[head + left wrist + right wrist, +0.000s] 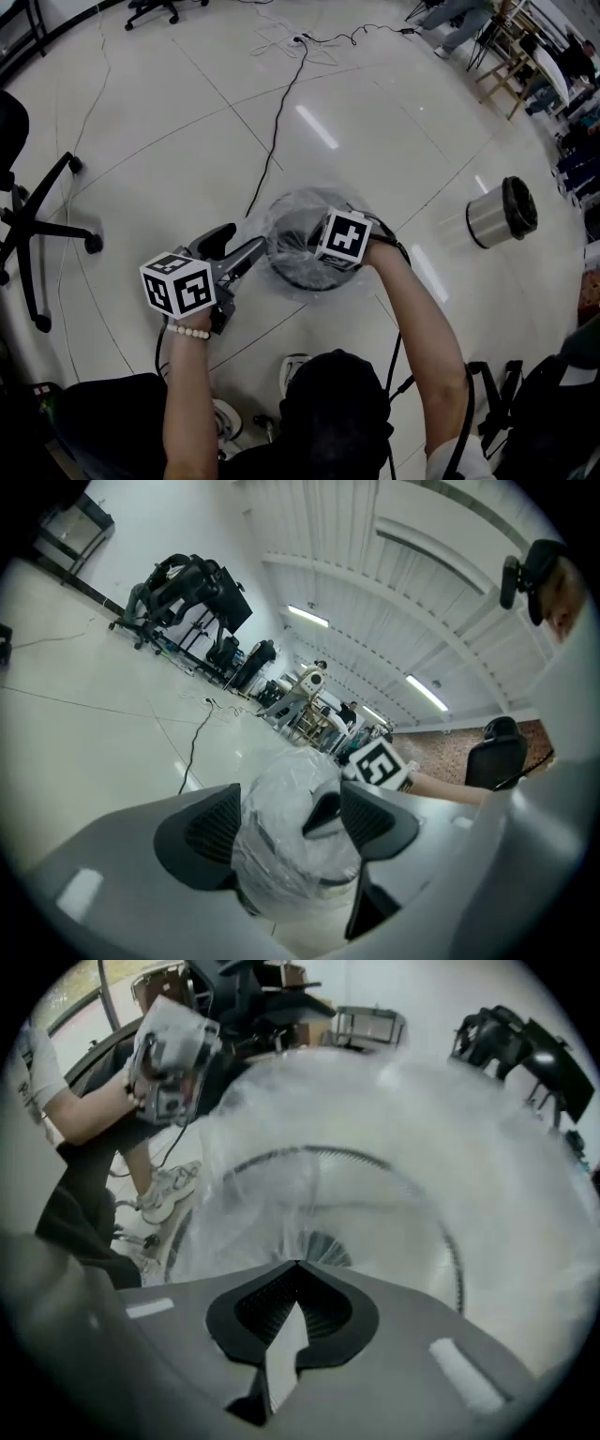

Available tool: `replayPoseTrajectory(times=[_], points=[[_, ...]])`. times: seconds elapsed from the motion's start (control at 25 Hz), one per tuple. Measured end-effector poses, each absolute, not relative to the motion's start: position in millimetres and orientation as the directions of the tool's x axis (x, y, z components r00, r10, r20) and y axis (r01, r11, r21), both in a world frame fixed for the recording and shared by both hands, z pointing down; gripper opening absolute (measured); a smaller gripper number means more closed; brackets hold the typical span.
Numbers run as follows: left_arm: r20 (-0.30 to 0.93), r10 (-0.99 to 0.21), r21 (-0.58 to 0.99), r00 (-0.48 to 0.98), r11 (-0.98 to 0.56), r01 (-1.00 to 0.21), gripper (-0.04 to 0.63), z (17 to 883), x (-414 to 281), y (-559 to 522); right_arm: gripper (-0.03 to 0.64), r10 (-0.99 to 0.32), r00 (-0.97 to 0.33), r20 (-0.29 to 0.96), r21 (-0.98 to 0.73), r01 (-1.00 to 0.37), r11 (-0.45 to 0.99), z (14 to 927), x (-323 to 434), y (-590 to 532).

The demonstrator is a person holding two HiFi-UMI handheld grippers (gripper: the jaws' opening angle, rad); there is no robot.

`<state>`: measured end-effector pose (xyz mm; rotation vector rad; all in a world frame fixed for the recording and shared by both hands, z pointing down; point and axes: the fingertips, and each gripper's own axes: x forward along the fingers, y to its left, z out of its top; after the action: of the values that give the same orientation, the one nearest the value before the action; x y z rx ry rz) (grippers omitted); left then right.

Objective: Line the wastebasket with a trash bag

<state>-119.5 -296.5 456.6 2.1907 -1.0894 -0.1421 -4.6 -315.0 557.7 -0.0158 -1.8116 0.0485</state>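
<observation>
Open floor (187,169) rings the wastebasket (295,278); a cable (278,122) lies beyond, a chair (56,230) left.

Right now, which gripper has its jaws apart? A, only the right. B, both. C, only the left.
C: the left gripper has its jaws wide apart, with the bag-covered wastebasket showing in the gap, while the right gripper has its jaws closed together above it.
</observation>
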Motion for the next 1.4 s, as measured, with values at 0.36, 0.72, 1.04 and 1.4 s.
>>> replayPoseTrajectory(times=[0.36,0.72,1.04,1.4], points=[[0.138,-0.687,0.591,0.713,-0.521,-0.616,0.319,437,-94,-387,0.001,0.156,-0.149,0.976,-0.148,0.063,0.987,597,17,-298],[0.276,-0.639,0.580,0.718,-0.485,-0.654,0.012,496,-86,-411,0.000,0.153,0.075,0.985,-0.164,0.176,0.971,630,21,-310],[0.305,-0.653,0.606,0.693,-0.428,-0.670,0.012,520,-100,-427,0.000,0.262,0.045,0.964,-0.265,0.238,0.934,652,12,-292],[0.244,-0.590,0.662,0.770,-0.479,-0.577,0.012,524,-90,-418,0.000,0.298,-0.120,0.947,-0.265,0.236,0.935,701,-25,-294]])
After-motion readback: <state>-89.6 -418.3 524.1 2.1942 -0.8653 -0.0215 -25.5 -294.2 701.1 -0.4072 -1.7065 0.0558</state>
